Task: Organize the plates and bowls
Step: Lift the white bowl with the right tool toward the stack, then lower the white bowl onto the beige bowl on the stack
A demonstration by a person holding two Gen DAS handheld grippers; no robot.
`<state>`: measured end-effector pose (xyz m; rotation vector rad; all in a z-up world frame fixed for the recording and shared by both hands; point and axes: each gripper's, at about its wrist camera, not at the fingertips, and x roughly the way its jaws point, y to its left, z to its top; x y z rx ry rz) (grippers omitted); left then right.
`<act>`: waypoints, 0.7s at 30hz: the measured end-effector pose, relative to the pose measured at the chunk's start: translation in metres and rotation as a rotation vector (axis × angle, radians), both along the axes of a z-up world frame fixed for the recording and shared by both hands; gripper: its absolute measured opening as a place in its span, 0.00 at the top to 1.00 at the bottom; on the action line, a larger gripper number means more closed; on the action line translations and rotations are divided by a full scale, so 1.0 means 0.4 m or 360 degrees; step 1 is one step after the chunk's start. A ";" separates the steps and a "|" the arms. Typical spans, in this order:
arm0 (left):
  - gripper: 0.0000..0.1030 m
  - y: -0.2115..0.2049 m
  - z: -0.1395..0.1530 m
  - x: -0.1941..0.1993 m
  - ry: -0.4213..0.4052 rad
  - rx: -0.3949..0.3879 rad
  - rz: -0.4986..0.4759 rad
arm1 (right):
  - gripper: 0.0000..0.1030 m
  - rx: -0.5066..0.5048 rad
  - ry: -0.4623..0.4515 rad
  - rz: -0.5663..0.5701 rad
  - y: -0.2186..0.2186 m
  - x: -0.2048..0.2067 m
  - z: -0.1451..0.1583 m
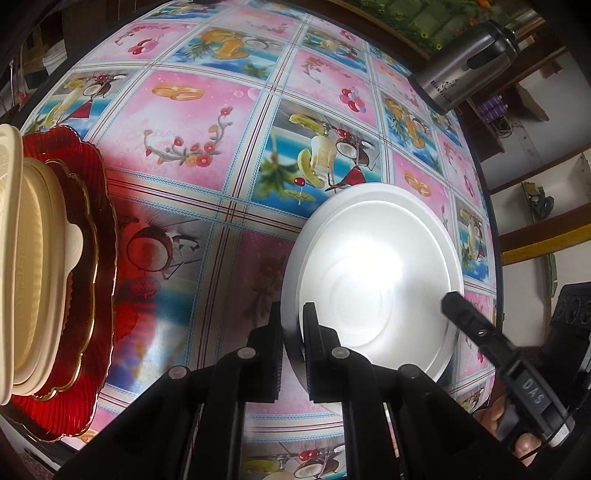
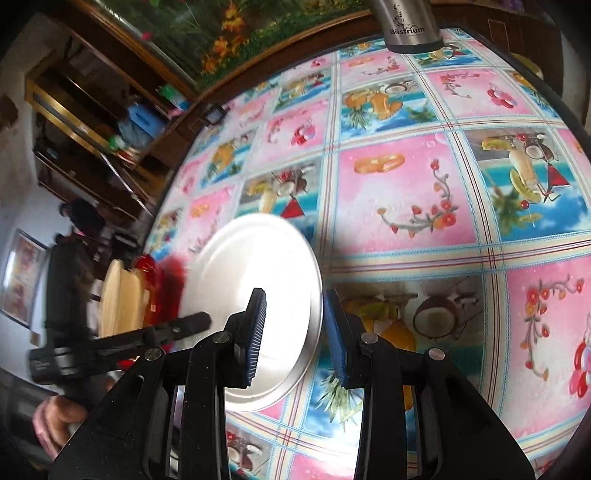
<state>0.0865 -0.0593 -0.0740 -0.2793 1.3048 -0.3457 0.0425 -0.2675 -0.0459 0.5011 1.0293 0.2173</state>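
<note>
A shiny silver plate [image 1: 373, 280] is tilted up over the patterned tablecloth. My left gripper [image 1: 292, 314] is shut on the plate's near left rim. In the right wrist view the same plate [image 2: 258, 280] stands on a slant, and my right gripper [image 2: 295, 295] straddles its right rim with the jaws partly apart and a small gap at the right pad. One right finger [image 1: 465, 314] shows over the plate's right edge. A stack of cream dishes [image 1: 26, 258] on red glass plates with gold rims [image 1: 92, 280] sits at the left.
A steel vacuum flask [image 1: 465, 70] stands at the table's far right edge, also seen as the flask [image 2: 410, 22]. The round table's rim [image 1: 493, 229] curves close behind the plate. Wooden shelves [image 2: 92, 122] and a person's hand [image 2: 55, 417] lie beyond the table.
</note>
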 end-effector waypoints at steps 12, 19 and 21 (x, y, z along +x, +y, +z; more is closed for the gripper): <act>0.93 -0.019 0.002 -0.011 -0.0059 -0.0017 -0.0052 | 0.91 -0.0052 0.0027 -0.0158 0.004 -0.032 -0.037; 0.93 0.025 0.092 -0.037 -0.0222 -0.0024 -0.0030 | 0.91 -0.0019 -0.0077 -0.0134 0.028 -0.052 0.050; 0.93 0.057 0.131 -0.047 -0.0283 -0.0019 -0.0009 | 0.91 -0.0008 -0.0127 -0.0107 0.055 -0.051 0.090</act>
